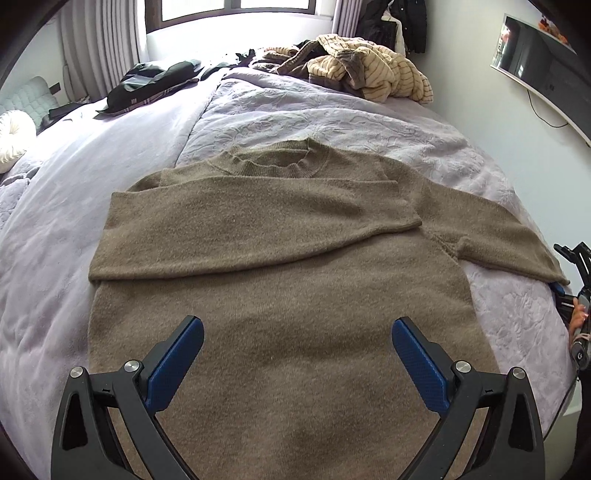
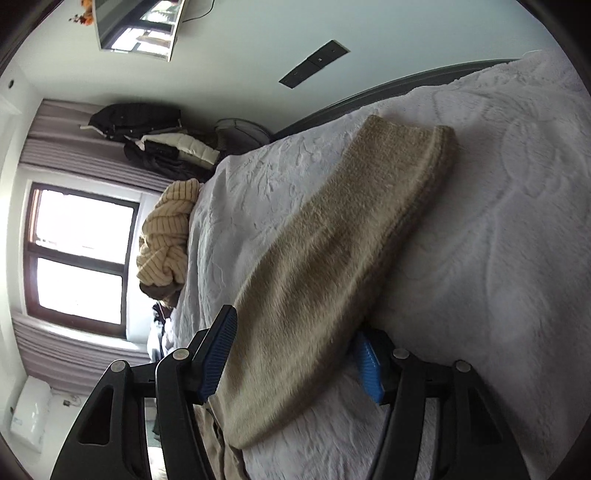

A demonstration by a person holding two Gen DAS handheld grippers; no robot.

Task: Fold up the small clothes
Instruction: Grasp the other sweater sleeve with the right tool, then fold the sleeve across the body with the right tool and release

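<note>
A tan knit sweater (image 1: pixel 280 266) lies flat on the lilac bedspread (image 1: pixel 55 229), neck away from me. Its left sleeve (image 1: pixel 251 221) is folded across the chest; its right sleeve (image 1: pixel 495 232) stretches out to the right. My left gripper (image 1: pixel 297 347) hovers open and empty above the sweater's lower body. My right gripper (image 2: pixel 295 347) is turned on its side with its jaws open around the right sleeve (image 2: pixel 343 266); one finger is above the sleeve and the other under it. The right gripper also shows at the right edge of the left wrist view (image 1: pixel 570 295).
A heap of striped cream and brown clothes (image 1: pixel 362 70) lies at the bed's far end. Dark garments (image 1: pixel 147 83) lie at the far left. A wall screen (image 1: pixel 543 62) hangs on the right, and a window (image 1: pixel 236 7) with curtains is behind the bed.
</note>
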